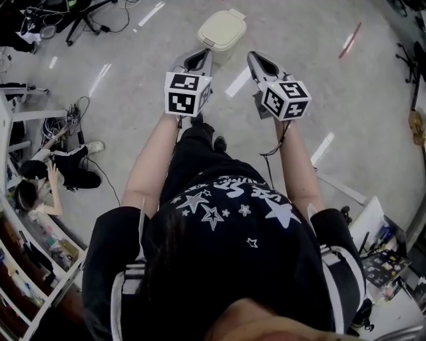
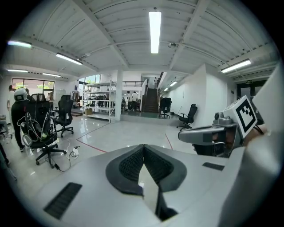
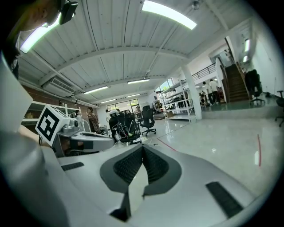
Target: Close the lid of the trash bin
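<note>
A small cream trash bin (image 1: 221, 31) stands on the grey floor at the top middle of the head view; seen from above, its lid looks flat on the bin. My left gripper (image 1: 198, 61) is held in the air just below and left of the bin, with its jaws together and nothing between them. Just below and right of the bin, my right gripper (image 1: 261, 64) is also shut and empty. Both gripper views look level across the hall rather than at the bin; the left gripper (image 2: 143, 146) and right gripper (image 3: 143, 146) show their tips touching.
A person crouches on the floor (image 1: 56, 170) at the left beside shelves (image 1: 26, 266). Cables and a chair base (image 1: 80, 20) lie at the top left. A red tape line (image 1: 351, 38) marks the floor at the upper right. Office chairs (image 2: 42, 128) stand in the hall.
</note>
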